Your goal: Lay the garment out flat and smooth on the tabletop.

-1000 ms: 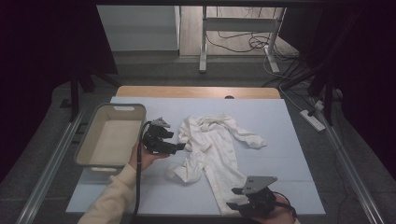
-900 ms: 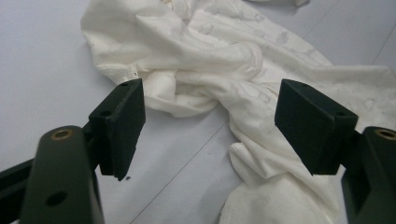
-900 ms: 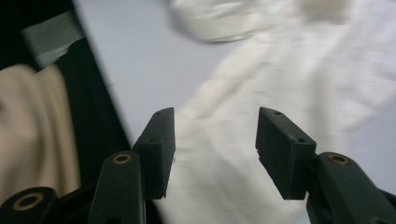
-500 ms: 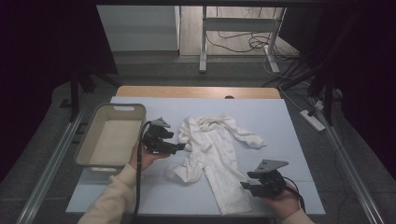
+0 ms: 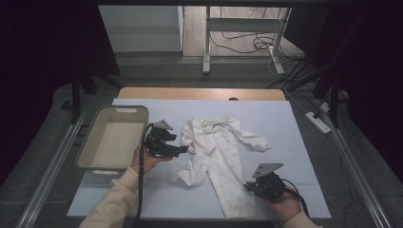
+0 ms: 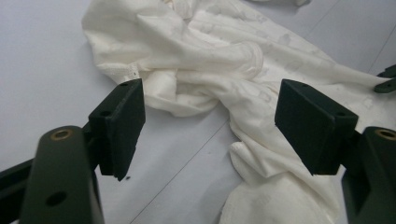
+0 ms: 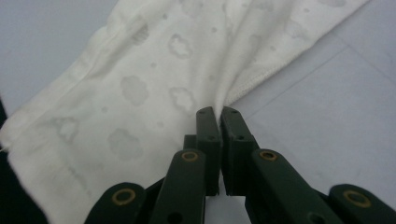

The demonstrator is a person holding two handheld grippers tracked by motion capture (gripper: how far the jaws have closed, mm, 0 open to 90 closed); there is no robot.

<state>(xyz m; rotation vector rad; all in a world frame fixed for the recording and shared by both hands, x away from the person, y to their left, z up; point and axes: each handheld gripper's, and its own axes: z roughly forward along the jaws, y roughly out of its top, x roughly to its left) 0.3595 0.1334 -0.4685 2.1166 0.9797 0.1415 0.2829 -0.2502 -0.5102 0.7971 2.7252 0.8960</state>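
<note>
So the table [image 5: 142,199] with its pale blue top fills the middle of the high view, and a white baby onesie [image 5: 218,156] with a faint cloud print lies crumpled across its centre, one leg stretched toward the bottom edge of the frame. At centre left sits a beige plastic bin [image 5: 90,147], right beside the left gripper [image 5: 177,150], which hovers at the garment's left side with its jaws spread wide and nothing between them; in the left gripper view the bunched cloth lies just past the pads. Lower right, the right gripper [image 5: 248,186] sits at the edge of that stretched leg, and its jaws have just been closing, now pinched together on the hem [image 7: 261,77] of the fabric.
</note>
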